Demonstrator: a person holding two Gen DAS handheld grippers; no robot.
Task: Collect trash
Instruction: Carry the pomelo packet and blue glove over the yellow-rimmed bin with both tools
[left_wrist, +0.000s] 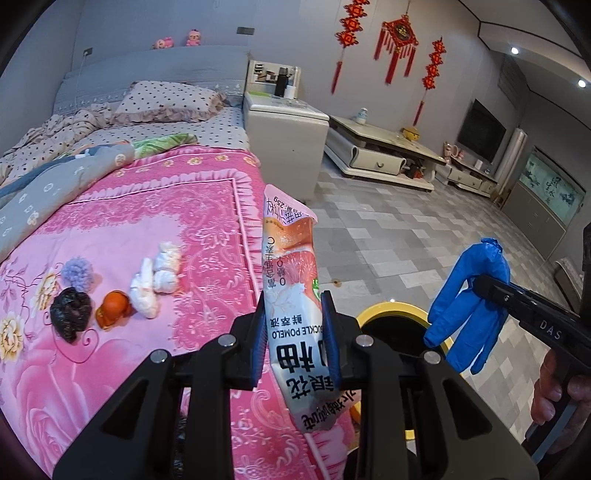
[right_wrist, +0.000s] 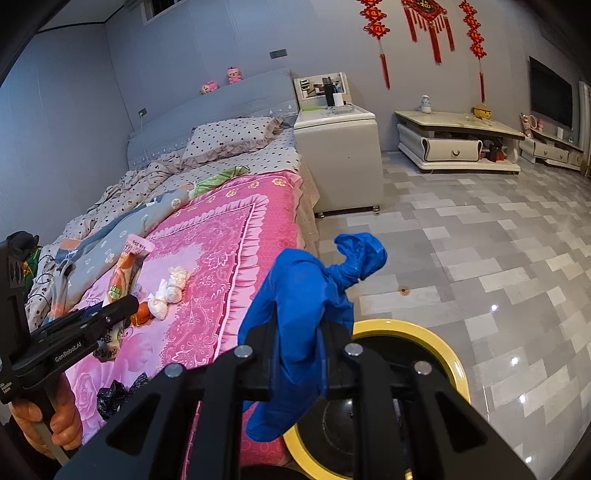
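My left gripper (left_wrist: 295, 328) is shut on a pink and white pomelo snack wrapper (left_wrist: 291, 291), held upright over the bed's edge; it also shows in the right wrist view (right_wrist: 123, 273). My right gripper (right_wrist: 301, 350) is shut on a crumpled blue glove (right_wrist: 306, 314), held just above the yellow-rimmed trash bin (right_wrist: 424, 332). The glove (left_wrist: 467, 306) and bin (left_wrist: 391, 310) also show in the left wrist view. On the pink bedspread (left_wrist: 129, 229) lie white tissue wads (left_wrist: 155, 280), an orange peel (left_wrist: 114, 306), a black crumpled bag (left_wrist: 70, 317) and a purple pom-pom (left_wrist: 77, 273).
A white bedside cabinet (right_wrist: 340, 158) stands past the bed. A low TV table (right_wrist: 458, 140) lines the far wall. A grey tiled floor (right_wrist: 480, 258) lies right of the bed. Rumpled quilts (left_wrist: 55, 162) cover the bed's far half.
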